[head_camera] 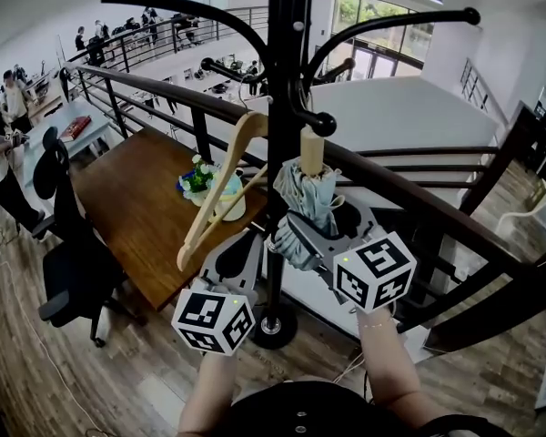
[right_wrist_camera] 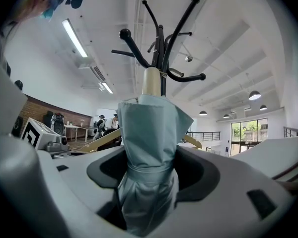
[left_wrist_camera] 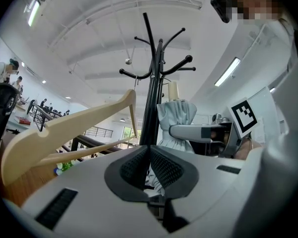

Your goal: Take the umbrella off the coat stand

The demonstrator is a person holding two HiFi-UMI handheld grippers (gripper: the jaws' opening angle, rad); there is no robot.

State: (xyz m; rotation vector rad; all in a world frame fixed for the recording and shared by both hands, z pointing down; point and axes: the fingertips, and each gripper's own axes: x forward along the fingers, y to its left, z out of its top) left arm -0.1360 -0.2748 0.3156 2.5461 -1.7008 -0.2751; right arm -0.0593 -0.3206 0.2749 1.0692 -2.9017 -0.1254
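Folded umbrella [head_camera: 308,200] hangs upright with its handle [head_camera: 311,151] at 12 o'clock just under a coat stand [head_camera: 287,62] hook [head_camera: 323,124], right tool [right_wrist_camera: 148,175] clamped round its middle so I'd guess lift straight up, left tool [left_wrist_camera: 149,155] pinched closed on nothing down at 7 o'clock.

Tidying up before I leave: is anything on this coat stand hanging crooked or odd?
The wooden hanger on the coat stand appears to hang lopsided, with one end dropping steeply down alongside the pole. The folded umbrella, clamped in the right gripper, looks intact, and nothing else stands out.
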